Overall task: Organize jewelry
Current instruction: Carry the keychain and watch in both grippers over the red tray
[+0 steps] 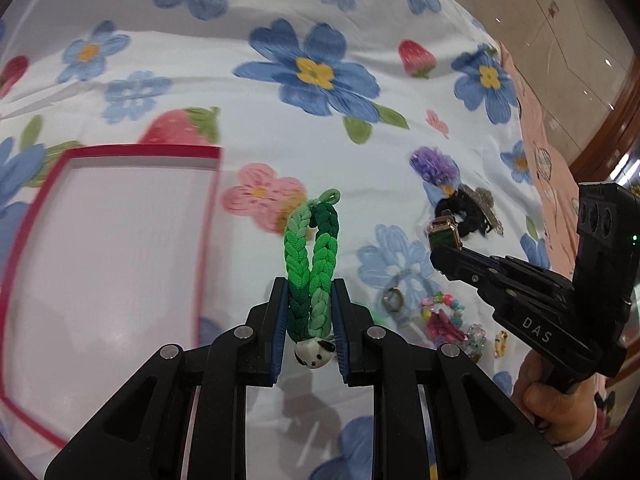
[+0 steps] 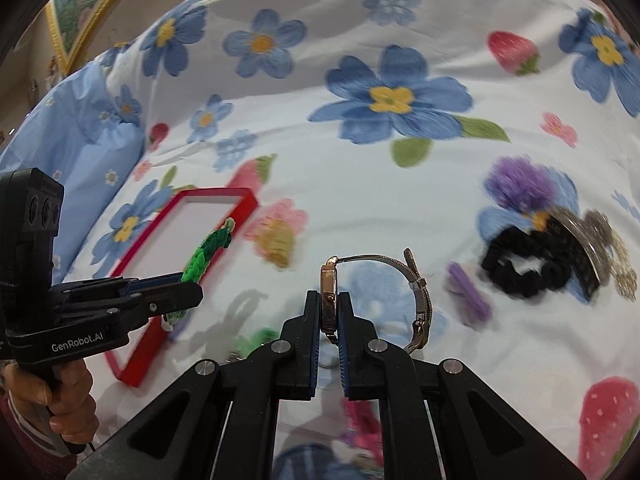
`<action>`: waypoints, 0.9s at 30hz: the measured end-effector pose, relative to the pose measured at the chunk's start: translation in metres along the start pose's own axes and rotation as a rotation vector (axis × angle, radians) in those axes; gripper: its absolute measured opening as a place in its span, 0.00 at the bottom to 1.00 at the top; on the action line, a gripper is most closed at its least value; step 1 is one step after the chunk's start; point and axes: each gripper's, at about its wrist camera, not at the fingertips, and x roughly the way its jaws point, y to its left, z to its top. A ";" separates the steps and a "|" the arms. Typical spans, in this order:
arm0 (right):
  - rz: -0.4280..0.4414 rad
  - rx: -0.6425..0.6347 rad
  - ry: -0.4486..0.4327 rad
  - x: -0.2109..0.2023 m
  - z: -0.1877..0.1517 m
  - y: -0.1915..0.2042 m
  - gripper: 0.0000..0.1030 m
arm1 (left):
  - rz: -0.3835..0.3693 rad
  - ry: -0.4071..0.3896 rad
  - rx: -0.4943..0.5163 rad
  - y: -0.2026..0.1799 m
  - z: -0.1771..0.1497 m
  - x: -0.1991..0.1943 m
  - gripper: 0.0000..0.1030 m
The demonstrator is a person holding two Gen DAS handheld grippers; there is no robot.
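Note:
My left gripper (image 1: 310, 292) is shut on a green braided bracelet (image 1: 312, 248) with a panda bead (image 1: 314, 354), held above the floral sheet beside the red-rimmed box (image 1: 100, 152). It shows at the left of the right wrist view (image 2: 192, 292), with the bracelet (image 2: 204, 256) over the box (image 2: 132, 364). My right gripper (image 2: 329, 300) is shut on a gold-cased wristwatch (image 2: 329, 296) with a metal mesh band (image 2: 420, 292). It shows at the right of the left wrist view (image 1: 442, 240), holding the watch (image 1: 444, 232).
A black scrunchie (image 2: 524, 264), a purple pompom tie (image 2: 520, 184), a silver hair clip (image 2: 596, 240) and a purple clip (image 2: 468, 292) lie right. A bead bracelet (image 1: 442, 308), a ring (image 1: 392, 300) and small charms (image 1: 476, 336) lie on the sheet. A blue pillow (image 2: 80, 140) lies left.

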 end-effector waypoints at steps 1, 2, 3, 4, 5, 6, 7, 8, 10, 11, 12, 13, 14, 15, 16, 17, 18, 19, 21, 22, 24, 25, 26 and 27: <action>0.011 -0.008 -0.001 0.001 0.002 0.006 0.07 | 0.010 -0.007 -0.007 0.005 -0.001 -0.005 0.18; 0.021 -0.017 0.000 0.003 0.004 0.013 0.07 | 0.018 -0.013 -0.015 0.011 -0.001 -0.010 0.18; 0.029 -0.025 0.000 0.004 0.005 0.018 0.07 | 0.025 -0.018 -0.021 0.016 -0.001 -0.013 0.18; 0.042 -0.035 0.001 0.006 0.007 0.025 0.07 | 0.041 -0.025 -0.027 0.024 -0.002 -0.018 0.18; 0.055 -0.042 0.002 0.008 0.009 0.032 0.07 | 0.051 -0.030 -0.033 0.029 -0.002 -0.021 0.18; 0.063 -0.047 0.004 0.011 0.010 0.037 0.07 | 0.061 -0.034 -0.043 0.036 -0.001 -0.025 0.18; 0.077 -0.055 0.006 0.014 0.013 0.044 0.07 | 0.067 -0.038 -0.048 0.041 -0.002 -0.027 0.18; 0.085 -0.063 0.008 0.017 0.014 0.050 0.07 | 0.080 -0.043 -0.055 0.047 -0.002 -0.031 0.18; 0.099 -0.078 0.013 0.021 0.016 0.060 0.07 | 0.096 -0.050 -0.066 0.056 -0.001 -0.035 0.18; 0.108 -0.086 0.017 0.024 0.017 0.065 0.07 | 0.102 -0.055 -0.073 0.062 0.000 -0.038 0.18; 0.117 -0.096 0.020 0.026 0.019 0.071 0.07 | 0.110 -0.059 -0.079 0.068 0.000 -0.040 0.18; 0.123 -0.106 0.024 0.029 0.020 0.076 0.07 | 0.114 -0.061 -0.083 0.071 0.000 -0.041 0.18; 0.129 -0.112 0.027 0.032 0.021 0.080 0.07 | 0.120 -0.062 -0.089 0.076 0.000 -0.043 0.18; 0.137 -0.122 0.031 0.035 0.023 0.086 0.07 | 0.125 -0.063 -0.094 0.079 -0.001 -0.043 0.18; 0.142 -0.128 0.033 0.037 0.024 0.089 0.07 | 0.131 -0.064 -0.100 0.084 -0.001 -0.044 0.18; 0.149 -0.135 0.036 0.040 0.025 0.094 0.07 | 0.136 -0.064 -0.107 0.088 -0.001 -0.044 0.18; 0.156 -0.140 0.039 0.042 0.027 0.098 0.07 | 0.143 -0.064 -0.115 0.093 -0.001 -0.044 0.18; 0.161 -0.145 0.041 0.044 0.028 0.101 0.07 | 0.147 -0.064 -0.120 0.096 -0.001 -0.044 0.18; 0.171 -0.161 0.047 0.050 0.032 0.109 0.07 | 0.157 -0.061 -0.130 0.104 -0.001 -0.043 0.18; 0.176 -0.168 0.050 0.055 0.034 0.113 0.07 | 0.162 -0.059 -0.134 0.109 -0.001 -0.042 0.18; 0.181 -0.183 0.056 0.062 0.038 0.120 0.07 | 0.175 -0.054 -0.138 0.116 0.001 -0.040 0.18; 0.189 -0.191 0.062 0.068 0.041 0.125 0.07 | 0.180 -0.052 -0.138 0.119 0.002 -0.038 0.18; 0.195 -0.196 0.068 0.074 0.044 0.129 0.07 | 0.186 -0.050 -0.139 0.124 0.003 -0.037 0.18; 0.199 -0.204 0.075 0.080 0.047 0.134 0.07 | 0.194 -0.048 -0.139 0.128 0.005 -0.035 0.18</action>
